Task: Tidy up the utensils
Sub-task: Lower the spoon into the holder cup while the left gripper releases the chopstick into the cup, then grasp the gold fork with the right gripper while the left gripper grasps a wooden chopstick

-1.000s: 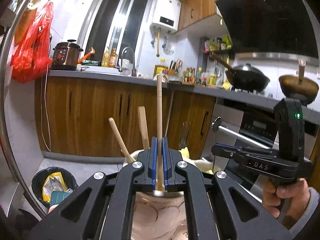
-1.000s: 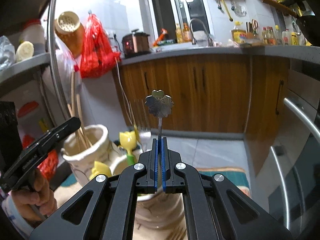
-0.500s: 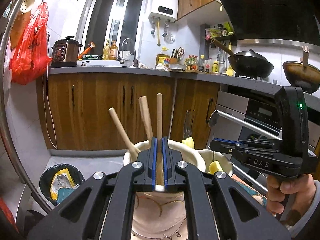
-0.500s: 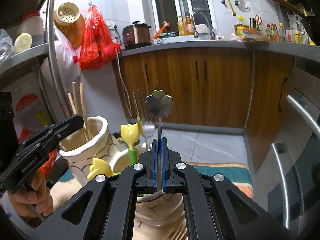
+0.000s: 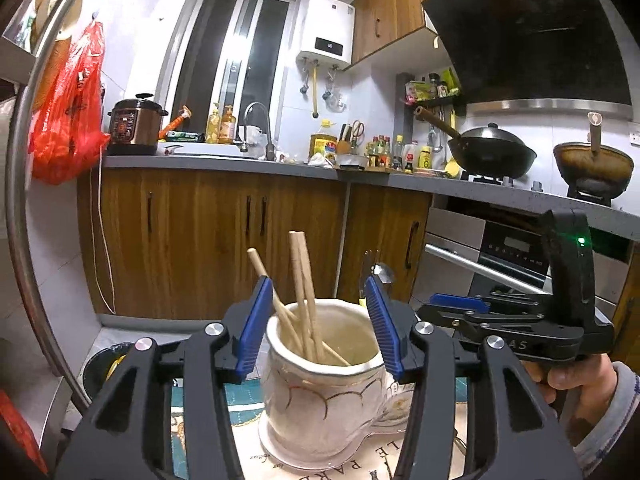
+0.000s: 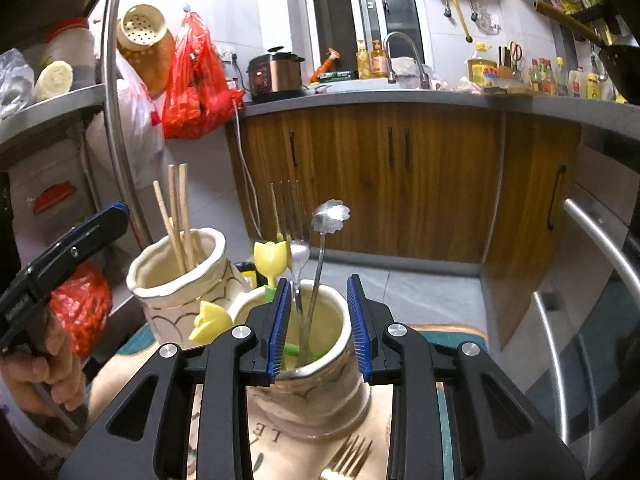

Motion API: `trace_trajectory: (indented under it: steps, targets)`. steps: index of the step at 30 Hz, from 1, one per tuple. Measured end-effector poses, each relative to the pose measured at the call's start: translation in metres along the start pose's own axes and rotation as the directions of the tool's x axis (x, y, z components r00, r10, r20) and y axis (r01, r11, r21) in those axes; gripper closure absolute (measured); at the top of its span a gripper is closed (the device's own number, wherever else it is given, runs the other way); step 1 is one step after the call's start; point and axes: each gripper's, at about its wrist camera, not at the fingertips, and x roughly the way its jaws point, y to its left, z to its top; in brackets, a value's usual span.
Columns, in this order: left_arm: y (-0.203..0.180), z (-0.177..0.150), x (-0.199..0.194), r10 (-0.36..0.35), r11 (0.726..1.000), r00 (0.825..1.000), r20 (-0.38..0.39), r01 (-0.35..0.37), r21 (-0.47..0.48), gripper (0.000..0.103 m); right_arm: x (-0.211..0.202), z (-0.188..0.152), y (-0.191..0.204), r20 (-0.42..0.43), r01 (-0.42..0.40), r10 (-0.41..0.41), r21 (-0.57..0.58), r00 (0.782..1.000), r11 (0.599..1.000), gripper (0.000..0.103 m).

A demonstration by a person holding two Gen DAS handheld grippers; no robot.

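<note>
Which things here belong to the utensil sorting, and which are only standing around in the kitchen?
Belong to the job:
- wooden chopsticks
- cream ceramic chopstick jar
- flower-ended metal spoon
- second cream ceramic jar
- gold fork on the mat

Just lying about:
- red plastic bag
- brown rice cooker
- black wok

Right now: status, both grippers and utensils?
Left gripper opening, chopsticks free in jar. Right gripper opening, flower-end spoon standing in holder. Nothing blocking.

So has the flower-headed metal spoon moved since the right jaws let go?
Yes. The flower-headed metal spoon now leans right in the cream ceramic holder, judged against the wooden cabinets.
</note>
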Motion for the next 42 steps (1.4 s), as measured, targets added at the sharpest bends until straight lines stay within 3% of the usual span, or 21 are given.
trace_trajectory:
  steps: [10, 17, 22, 26, 34, 39, 42]
  targets:
    - [0.006, -0.017, -0.036, 0.048, 0.997, 0.999, -0.016, -0.049, -0.066, 0.042, -0.036, -0.03, -0.012, -0.001, 0.062, -0.062, 0.025, 0.998, 0.998, 0.072]
    - [0.007, -0.048, -0.04, 0.028, 0.994, 0.985, -0.169, -0.045, -0.095, 0.041, -0.035, -0.064, -0.02, -0.135, 0.098, -0.09, 0.051, 0.987, 0.994, 0.072]
    - [-0.013, -0.069, -0.022, -0.02, 0.999, 0.947, -0.32, 0.008, -0.039, 0.041, -0.023, -0.093, -0.018, -0.271, 0.091, -0.075, 0.048, 0.96, 0.995, 0.072]
    - [-0.032, -0.084, -0.011, -0.051, 0.998, 0.913, -0.405, 0.058, 0.004, 0.041, -0.021, -0.107, -0.008, -0.316, 0.064, -0.05, 0.035, 0.947, 0.997, 0.072]
    - [-0.056, -0.107, 0.005, -0.046, 0.994, 0.845, -0.532, 0.093, 0.063, 0.043, -0.018, -0.121, 0.004, -0.39, 0.067, -0.058, 0.008, 0.919, 0.998, 0.072]
    - [-0.066, -0.115, 0.011, -0.046, 0.99, 0.807, -0.588, 0.116, 0.082, 0.052, -0.015, -0.128, 0.008, -0.431, 0.064, -0.06, -0.006, 0.9, 0.998, 0.072]
    - [-0.071, -0.127, 0.018, -0.052, 0.986, 0.759, -0.649, 0.141, 0.085, 0.067, -0.014, -0.128, 0.01, -0.45, 0.045, -0.049, -0.02, 0.892, 0.999, 0.078]
